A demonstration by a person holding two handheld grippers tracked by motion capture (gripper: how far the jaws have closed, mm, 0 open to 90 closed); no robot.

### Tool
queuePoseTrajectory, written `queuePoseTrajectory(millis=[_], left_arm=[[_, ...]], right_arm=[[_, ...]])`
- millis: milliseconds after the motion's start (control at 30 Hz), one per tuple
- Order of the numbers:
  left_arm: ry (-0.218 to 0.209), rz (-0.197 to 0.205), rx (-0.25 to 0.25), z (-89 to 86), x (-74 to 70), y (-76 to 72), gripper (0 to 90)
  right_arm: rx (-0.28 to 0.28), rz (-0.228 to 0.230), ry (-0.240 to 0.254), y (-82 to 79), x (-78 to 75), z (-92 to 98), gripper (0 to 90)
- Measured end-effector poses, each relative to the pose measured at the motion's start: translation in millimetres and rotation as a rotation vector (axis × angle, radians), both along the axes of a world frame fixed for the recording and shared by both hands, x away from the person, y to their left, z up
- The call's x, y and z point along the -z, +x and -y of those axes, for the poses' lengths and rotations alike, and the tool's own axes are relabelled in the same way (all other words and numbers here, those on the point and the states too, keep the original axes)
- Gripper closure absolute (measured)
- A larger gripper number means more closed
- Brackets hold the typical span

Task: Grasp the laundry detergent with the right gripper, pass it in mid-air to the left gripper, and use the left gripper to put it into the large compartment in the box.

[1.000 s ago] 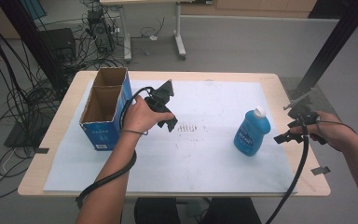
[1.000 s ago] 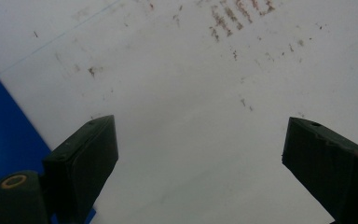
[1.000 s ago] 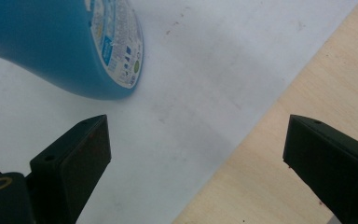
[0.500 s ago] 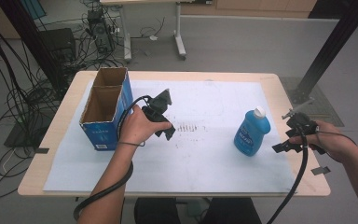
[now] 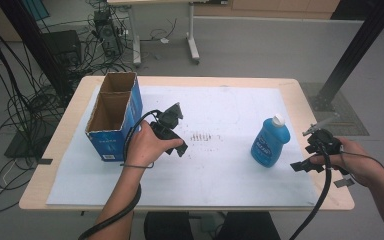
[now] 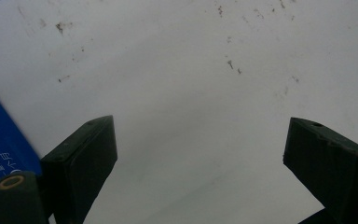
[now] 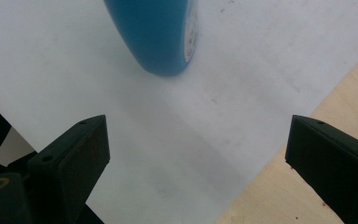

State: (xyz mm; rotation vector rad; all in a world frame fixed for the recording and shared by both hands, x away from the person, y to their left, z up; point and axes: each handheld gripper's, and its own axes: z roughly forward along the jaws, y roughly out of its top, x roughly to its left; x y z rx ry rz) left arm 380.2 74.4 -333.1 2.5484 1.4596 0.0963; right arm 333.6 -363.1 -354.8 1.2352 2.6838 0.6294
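The step in hand looks like the approach to a grasp. The blue detergent bottle (image 5: 270,142) stands upright at the right of the high view on the white sheet (image 5: 215,175) covering the bench (image 5: 325,200). The right gripper (image 5: 300,165) hovers just beside it at the lower right, fingers (image 7: 77,154) spread wide and empty. The left gripper (image 5: 179,149), near the frame's middle, is also wide and empty, close to the open blue cardboard box (image 5: 111,125).

Next, the right gripper likely needs to reach forward and straddle the bottle.

In the right gripper view the bottle's top is cut off; its label is unreadable.
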Motion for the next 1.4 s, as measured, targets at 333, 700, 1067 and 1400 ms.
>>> queuePoseTrajectory(millis=[333,700,1067,1400], left_arm=[[-0.013,-0.003,0.009,1.5,5.0,-5.4,10.0],[-0.023,-0.016,0.012,1.1,9.5,-6.8,9.8],[-0.022,-0.029,0.016,0.9,14.5,-7.4,9.8],[-0.034,-0.033,0.025,1.4,14.0,-7.5,9.9]], right_arm=[[-0.001,0.028,0.033,-16.4,9.1,-4.3,5.6],[0.006,0.045,0.074,-28.2,23.5,-6.0,5.6],[0.019,0.058,0.101,-35.0,32.1,-9.4,5.2],[0.025,0.071,0.110,-36.3,41.5,-15.4,4.9]])
